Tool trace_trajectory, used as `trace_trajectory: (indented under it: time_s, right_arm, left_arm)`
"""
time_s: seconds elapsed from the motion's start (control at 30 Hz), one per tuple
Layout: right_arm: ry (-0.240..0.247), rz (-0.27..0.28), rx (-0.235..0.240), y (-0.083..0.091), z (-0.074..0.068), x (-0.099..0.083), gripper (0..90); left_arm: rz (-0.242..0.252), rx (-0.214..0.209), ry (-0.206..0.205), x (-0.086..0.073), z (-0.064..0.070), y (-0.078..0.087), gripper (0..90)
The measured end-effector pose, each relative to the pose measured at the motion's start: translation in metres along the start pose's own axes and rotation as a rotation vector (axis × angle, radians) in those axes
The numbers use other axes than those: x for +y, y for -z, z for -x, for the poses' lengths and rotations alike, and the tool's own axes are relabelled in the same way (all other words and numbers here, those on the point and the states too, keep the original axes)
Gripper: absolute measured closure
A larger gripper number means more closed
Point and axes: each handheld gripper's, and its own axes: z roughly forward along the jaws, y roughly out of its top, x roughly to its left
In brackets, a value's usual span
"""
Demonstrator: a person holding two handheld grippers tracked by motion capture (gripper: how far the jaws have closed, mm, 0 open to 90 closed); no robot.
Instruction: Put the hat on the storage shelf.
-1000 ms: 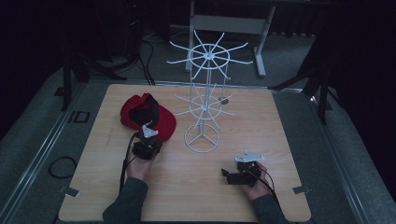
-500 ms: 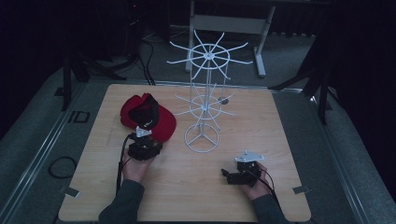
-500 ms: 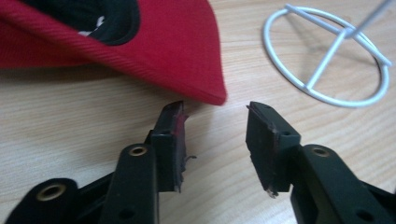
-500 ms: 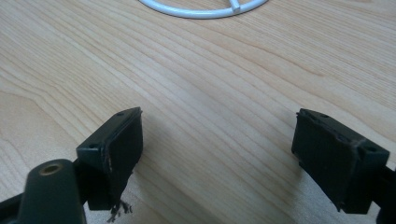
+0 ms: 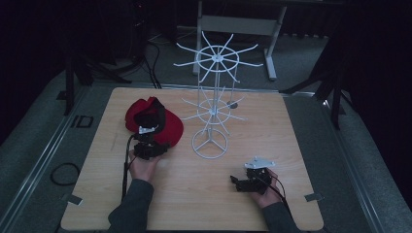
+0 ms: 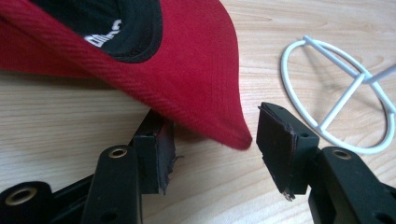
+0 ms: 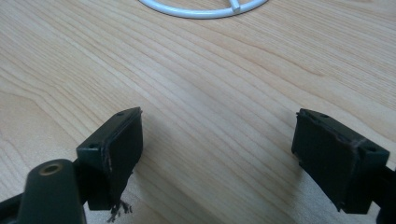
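Red cap (image 5: 154, 121) lies near the bench's (image 5: 291, 145) left edge, its brim tip between the spread jaws of the left hand-held gripper (image 6: 212, 149) — not yet pinched, hanging on the white rack (image 5: 214, 109) remains — while the right hand-held gripper (image 7: 217, 154) waits spread.

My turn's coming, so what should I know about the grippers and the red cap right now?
Left gripper: open, jaws on either side of the red cap's brim tip, not closed on it.
Right gripper: open, holding nothing, low over the table.
The cap lies on the table left of the white wire rack.
Done: left gripper lined up at the brim.
Left: probably grip the cap and hang it on the rack.
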Motion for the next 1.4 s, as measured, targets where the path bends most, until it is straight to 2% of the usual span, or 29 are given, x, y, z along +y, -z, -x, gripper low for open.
trace_trajectory:
  time_s: [0.17, 0.23, 0.4, 0.53, 0.67, 0.77, 0.93, 1.0, 1.03, 1.1, 1.17, 1.23, 1.27, 1.4]
  right_arm:
    - [0.000, 0.000, 0.000, 0.000, 0.000, 0.000, 16.3]
    - [0.000, 0.000, 0.000, 0.000, 0.000, 0.000, 16.3]
    - [0.000, 0.000, 0.000, 0.000, 0.000, 0.000, 16.3]
    - [0.000, 0.000, 0.000, 0.000, 0.000, 0.000, 16.3]
    - [0.000, 0.000, 0.000, 0.000, 0.000, 0.000, 16.3]
    - [0.000, 0.000, 0.000, 0.000, 0.000, 0.000, 16.4]
    - [0.000, 0.000, 0.000, 0.000, 0.000, 0.000, 16.3]
    - [0.000, 0.000, 0.000, 0.000, 0.000, 0.000, 16.3]
    - [0.001, 0.000, 0.000, 0.000, 0.000, 0.000, 16.3]
    - [0.000, 0.000, 0.000, 0.000, 0.000, 0.000, 16.3]
    - [0.000, 0.000, 0.000, 0.000, 0.000, 0.000, 16.3]
    - [0.000, 0.000, 0.000, 0.000, 0.000, 0.000, 16.3]
    - [0.000, 0.001, 0.000, 0.000, 0.000, 0.000, 16.3]
    - [0.000, 0.001, 0.000, 0.000, 0.000, 0.000, 16.3]
  left_arm:
    - [0.013, 0.003, 0.045, 0.003, -0.003, -0.005, 47.5]
    - [0.010, 0.013, 0.048, 0.003, -0.003, -0.008, 50.1]
    - [-0.009, 0.054, 0.026, 0.000, -0.004, -0.010, 55.7]
    - [0.010, 0.036, 0.058, -0.003, -0.011, -0.011, 63.0]
    - [0.032, 0.034, 0.044, -0.005, -0.012, -0.008, 68.9]
    - [0.068, 0.043, 0.051, -0.007, -0.012, -0.005, 74.0]
    - [0.088, 0.027, 0.046, -0.009, -0.013, -0.003, 81.6]
    - [0.090, 0.020, 0.030, -0.010, -0.013, -0.002, 85.2]
    - [0.097, 0.026, -0.001, -0.011, -0.011, -0.001, 85.7]
    - [0.105, 0.028, -0.019, -0.013, -0.010, -0.001, 86.0]
    - [0.124, 0.010, 0.002, -0.016, -0.013, -0.002, 86.1]
    - [0.130, 0.003, 0.008, -0.018, -0.015, -0.002, 86.2]
    - [0.149, -0.004, 0.012, -0.021, -0.018, -0.001, 86.2]
    - [0.191, 0.002, -0.009, -0.025, -0.019, 0.001, 86.4]
